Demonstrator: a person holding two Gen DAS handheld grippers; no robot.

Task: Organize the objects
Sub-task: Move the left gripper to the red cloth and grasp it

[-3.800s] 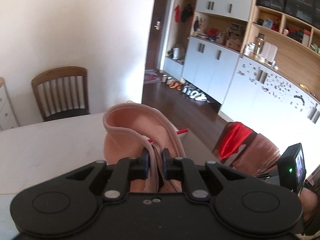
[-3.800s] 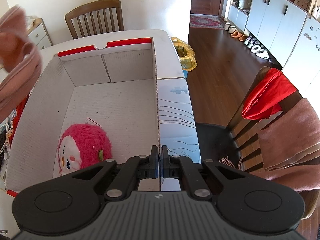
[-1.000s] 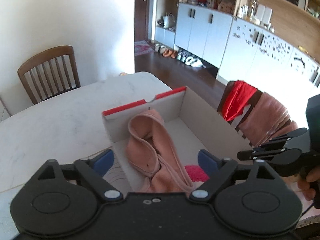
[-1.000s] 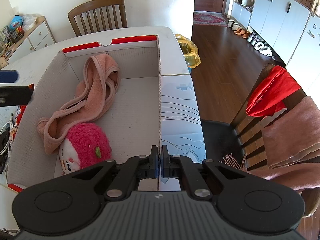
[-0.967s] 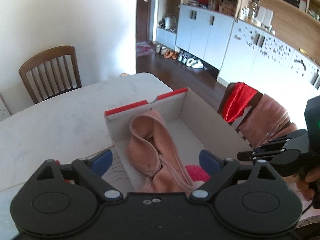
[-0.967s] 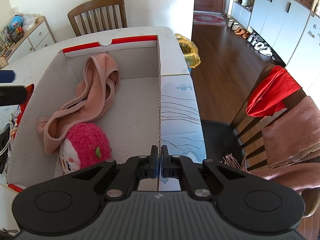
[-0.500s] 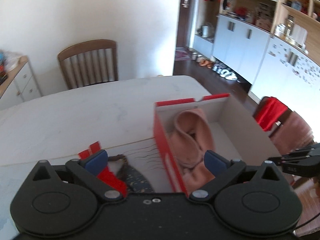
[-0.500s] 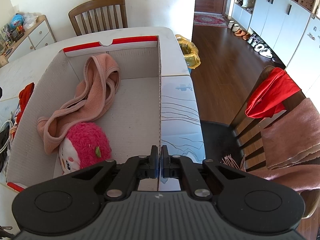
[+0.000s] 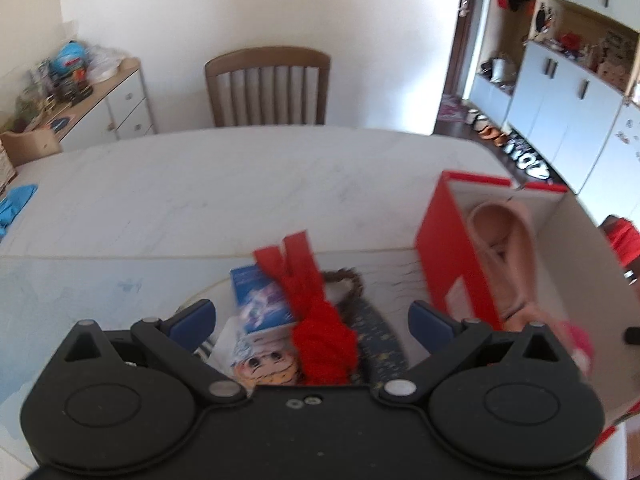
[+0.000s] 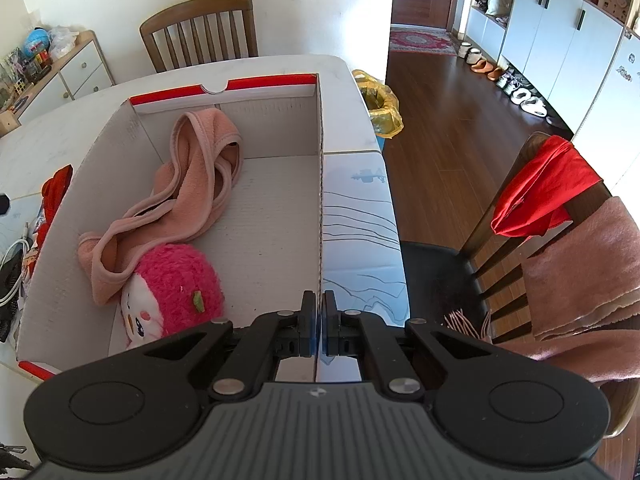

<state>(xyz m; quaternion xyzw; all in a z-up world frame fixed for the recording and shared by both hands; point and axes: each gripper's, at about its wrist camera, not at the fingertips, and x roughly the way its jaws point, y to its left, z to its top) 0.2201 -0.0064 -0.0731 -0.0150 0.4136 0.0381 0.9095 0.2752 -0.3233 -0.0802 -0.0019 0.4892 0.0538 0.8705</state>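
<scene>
left tongs (image 9: 311, 320) spread wide, empty, over the loose pile near the bench (image 9: 200, 184) front edge; red knotted cloth (image 9: 320, 332) dead ahead between them, long axis running away. right tongs (image 10: 319, 326) pinch the box (image 10: 321, 184) wall, farther off.

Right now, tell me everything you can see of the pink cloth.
The pink cloth is soft and fleecy-looking with a stitched hem, bunched into loose loops. It lies inside the box, its upper end propped against the far wall, trailing toward the near left corner, where its lower end wraps against the plush toy. No gripper touches it; the right gripper pinches the box's wall.
</scene>
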